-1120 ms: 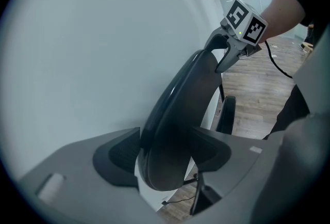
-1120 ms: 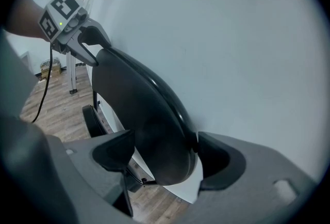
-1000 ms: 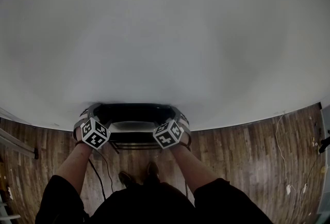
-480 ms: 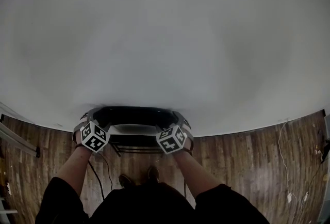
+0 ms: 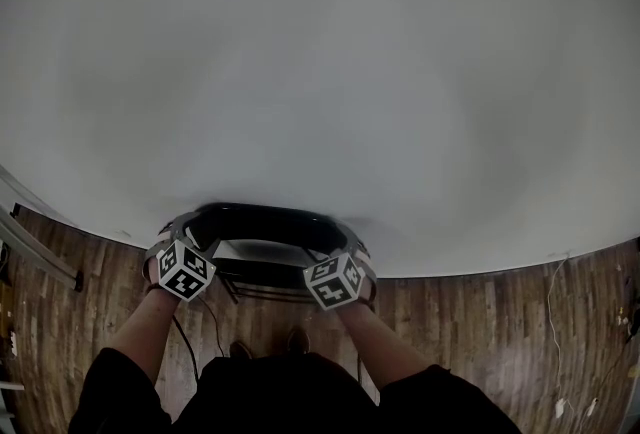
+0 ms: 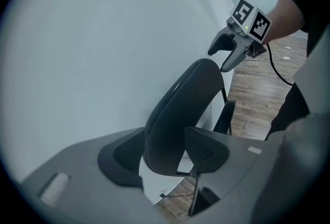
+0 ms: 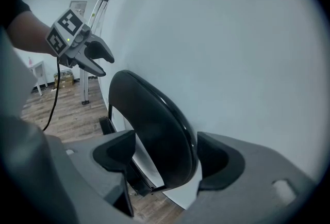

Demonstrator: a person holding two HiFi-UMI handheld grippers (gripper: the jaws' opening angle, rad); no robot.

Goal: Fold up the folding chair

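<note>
The black folding chair stands against a white wall; its curved backrest [image 5: 262, 220] shows in the head view, with the seat frame [image 5: 255, 274] just below it. My left gripper [image 5: 178, 237] grips the backrest's left end and my right gripper [image 5: 352, 247] its right end. In the left gripper view the backrest [image 6: 172, 114] fills the gap, both pads touch it, and the jaws have just been closing on it. In the right gripper view the backrest [image 7: 154, 130] sits between pressing pads. Each gripper view also shows the other gripper: the right gripper [image 6: 227, 55] and the left gripper [image 7: 98, 60].
The white wall [image 5: 320, 72] rises directly behind the chair. Wood floor [image 5: 480, 322] lies all around, with thin white cables [image 5: 552, 282] at the right. A metal stand [image 7: 95, 16] leans by the wall on the left. A black cable [image 5: 190, 352] hangs near the person's shoes [image 5: 292, 337].
Both grippers stay on the backrest and have shifted a little with it. The head view has swung toward the wall, and the shoes have slipped almost out of sight.
</note>
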